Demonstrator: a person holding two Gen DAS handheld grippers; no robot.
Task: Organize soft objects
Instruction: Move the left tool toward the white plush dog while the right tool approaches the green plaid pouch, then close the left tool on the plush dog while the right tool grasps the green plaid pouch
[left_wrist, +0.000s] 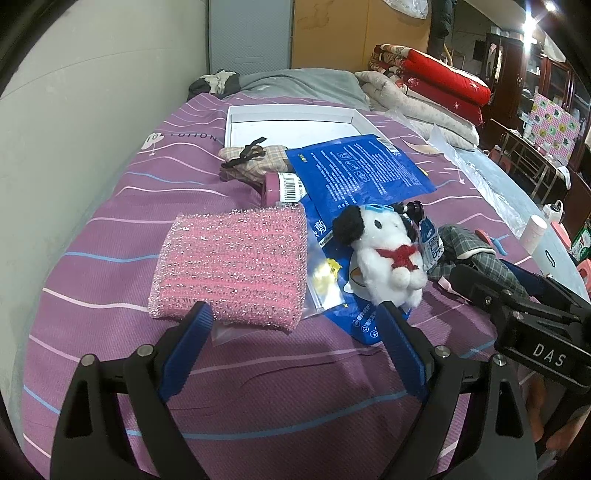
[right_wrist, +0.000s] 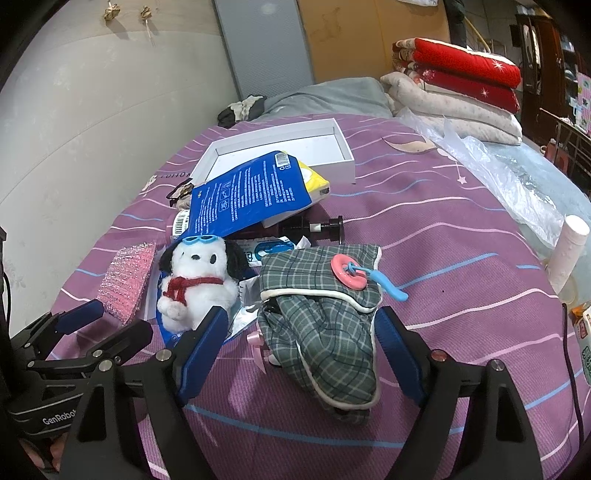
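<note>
A pink glittery sponge (left_wrist: 232, 267) lies on the purple bedspread just beyond my open left gripper (left_wrist: 295, 317). A white plush dog (left_wrist: 388, 254) with black ears and a red scarf sits to the sponge's right; it also shows in the right wrist view (right_wrist: 195, 280). A green plaid cloth (right_wrist: 325, 328) with white piping lies between the fingers of my open right gripper (right_wrist: 303, 325). A pink ring toy (right_wrist: 349, 273) with a blue handle rests on the cloth. A white shallow box (right_wrist: 332, 144) stands further back. A beige plaid pouch (left_wrist: 255, 158) lies near the box.
Blue packets (left_wrist: 358, 166) and a maroon pump bottle (left_wrist: 280, 188) lie among the soft things. Folded red and white quilts (right_wrist: 461, 77) are stacked at the back right. Clear plastic sheeting (right_wrist: 498, 173) and a white roll (right_wrist: 569, 254) lie at the right. A wall runs along the left.
</note>
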